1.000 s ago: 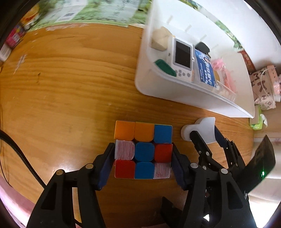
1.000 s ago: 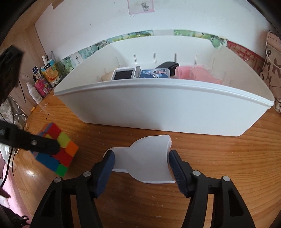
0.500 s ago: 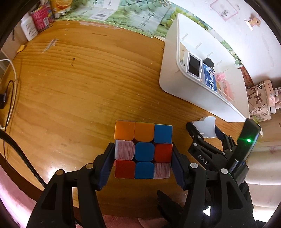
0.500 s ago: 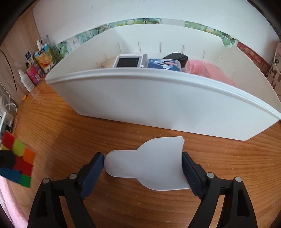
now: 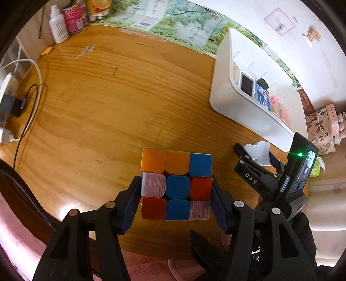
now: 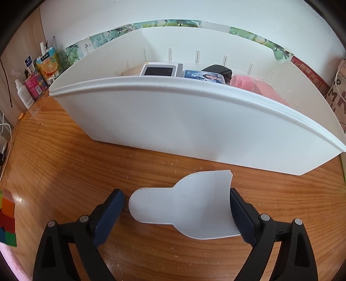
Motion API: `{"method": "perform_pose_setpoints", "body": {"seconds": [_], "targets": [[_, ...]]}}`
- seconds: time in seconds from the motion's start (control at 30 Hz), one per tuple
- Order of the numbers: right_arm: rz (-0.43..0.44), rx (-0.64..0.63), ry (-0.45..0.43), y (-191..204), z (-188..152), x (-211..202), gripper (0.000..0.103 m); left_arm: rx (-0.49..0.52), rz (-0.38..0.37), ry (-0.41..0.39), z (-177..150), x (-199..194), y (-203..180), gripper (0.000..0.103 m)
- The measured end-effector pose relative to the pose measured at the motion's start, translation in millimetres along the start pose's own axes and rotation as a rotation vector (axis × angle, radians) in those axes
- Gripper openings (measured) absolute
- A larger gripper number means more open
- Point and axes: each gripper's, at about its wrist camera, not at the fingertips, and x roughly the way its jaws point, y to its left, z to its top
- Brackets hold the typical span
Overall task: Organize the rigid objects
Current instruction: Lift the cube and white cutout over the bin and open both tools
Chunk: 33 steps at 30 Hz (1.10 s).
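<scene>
My left gripper (image 5: 175, 203) is shut on a colourful puzzle cube (image 5: 176, 183) and holds it above the wooden table. My right gripper (image 6: 177, 213) is open around a flat white plastic divider piece (image 6: 186, 207); the right pad touches its edge, the left pad stands apart from it. The divider also shows in the left wrist view (image 5: 260, 152), with the right gripper (image 5: 257, 158) behind it. The white storage bin (image 6: 194, 125) stands just beyond, holding a small screen device (image 6: 159, 70), a blue card (image 6: 203, 76) and pink items (image 6: 255, 86). The cube shows at the left edge of the right wrist view (image 6: 7, 224).
Bottles and cartons (image 5: 71, 19) stand at the table's far left corner. Cables and a power strip (image 5: 8, 103) lie at the left edge. A patterned bag (image 5: 320, 129) sits right of the bin (image 5: 242, 103). The wooden table (image 5: 108, 97) spreads left of the bin.
My left gripper has lifted and pulled back with the cube, widening its view. My right gripper has opened wider around the divider and moved closer to the bin.
</scene>
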Motion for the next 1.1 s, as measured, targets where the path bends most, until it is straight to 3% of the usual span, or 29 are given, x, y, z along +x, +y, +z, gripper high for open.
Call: {"method": "perform_pose_setpoints", "body": {"seconds": [0.1,0.47,0.67,0.87,1.1], "targets": [[-0.001,0.002,-0.013,1.2,3.0,0.3,0.085,-0.025,0.005,-0.015,-5.2,-5.1,6.9,0.063],[0.061,-0.006,0.017,3.1,2.7,-4.8,0.085,-0.053,-0.007,-0.082,-8.0,-20.2,7.4,0.063],[0.134,-0.025,0.002,4.7,-0.8,-25.6,0.085,-0.04,-0.085,-0.158,-0.7,-33.2,-1.0,0.063],[0.195,-0.071,-0.096,7.5,9.3,-68.5,0.085,-0.01,-0.193,-0.29,9.6,-55.5,-14.5,0.063],[0.221,-0.13,-0.249,0.5,36.2,-119.6,0.085,0.03,-0.286,-0.368,28.9,-69.5,-33.7,0.063]]}}
